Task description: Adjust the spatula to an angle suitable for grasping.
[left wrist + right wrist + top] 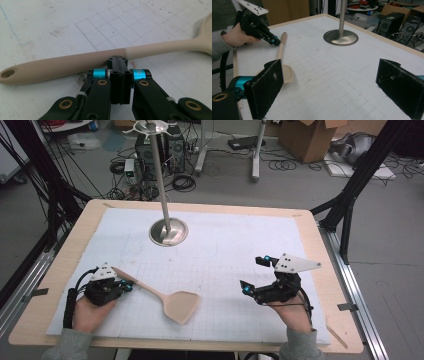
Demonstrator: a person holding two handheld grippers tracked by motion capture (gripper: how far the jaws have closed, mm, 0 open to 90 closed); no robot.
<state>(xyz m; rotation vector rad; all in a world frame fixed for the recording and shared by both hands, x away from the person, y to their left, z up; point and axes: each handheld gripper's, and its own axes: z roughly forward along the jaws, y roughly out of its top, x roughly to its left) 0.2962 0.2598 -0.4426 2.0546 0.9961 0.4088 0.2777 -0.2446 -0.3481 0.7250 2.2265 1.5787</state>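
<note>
A person seated at a wooden counter (320, 270) holds a two-jaw gripper in each hand above a white gridded mat (225, 265). A beige spatula (165, 297) lies flat on the mat toward the person's left, its broad blade pointing toward the middle of the counter and its handle running back to the left gripper (125, 285).

In the left gripper view, the left gripper's jaws are pressed together with no gap between them, their tips right at the spatula's handle (75, 63) about midway along it; whether they touch it or sit just short of it is hard to tell from this angle. The handle's end, with its hanging hole (7, 74), lies to one side.

The right gripper (257, 275), topped by a grey three-cornered plate (295, 263), hovers over bare mat on the person's right, well apart from the spatula. In the right gripper view its two black jaws are spread wide with nothing between them, and the left hand (235, 37) and its gripper show farther off beside the spatula.

A metal stand (169, 231) with a round base and upright pole rises from the far middle of the mat. Cables, computer cases and cardboard boxes (312, 137) crowd the floor beyond.
</note>
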